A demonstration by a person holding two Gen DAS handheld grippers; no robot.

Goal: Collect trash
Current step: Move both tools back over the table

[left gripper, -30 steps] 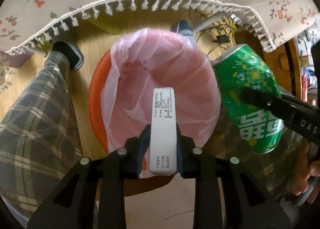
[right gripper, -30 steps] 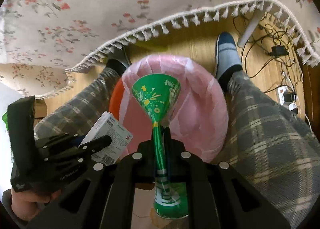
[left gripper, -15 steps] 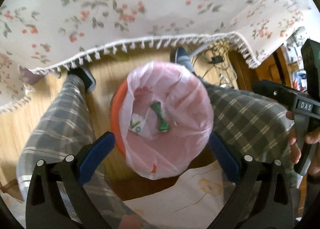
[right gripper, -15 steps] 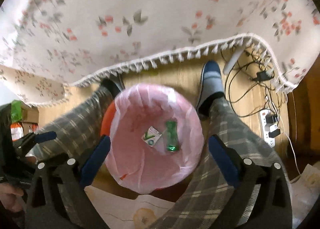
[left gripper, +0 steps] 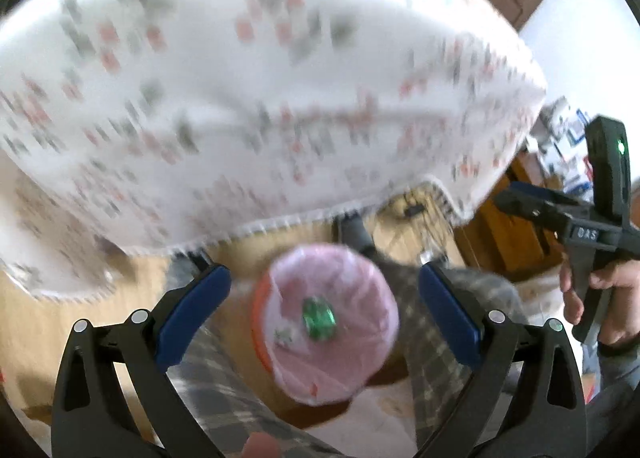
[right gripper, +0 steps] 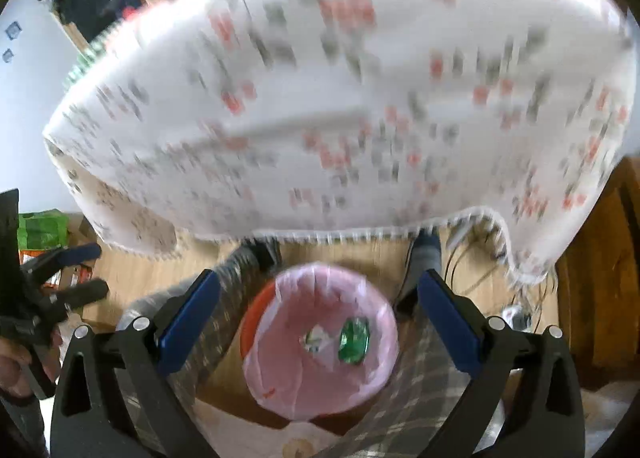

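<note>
Trash lies in the pink-lined bin (left gripper: 332,322), low centre: a green can (left gripper: 318,317) beside a small carton (right gripper: 316,339). Left hand-held gripper (left gripper: 325,314) and right hand-held gripper (right gripper: 319,316) gape wide, empty.

Can (left gripper: 318,317) and box (left gripper: 283,334) now in bin (left gripper: 384,298), grippers empty.

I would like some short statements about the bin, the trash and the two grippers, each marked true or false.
1. The green can lies inside the bin's pink bag. True.
2. The left gripper holds a small white box. False: its jaws stand wide open with nothing between them.
3. The right gripper is open and empty. True.
4. The bin stands on top of the flowered tablecloth. False: it stands on the floor, between the person's legs, below the cloth's edge.
5. A small white box lies beside the can. True.
</note>
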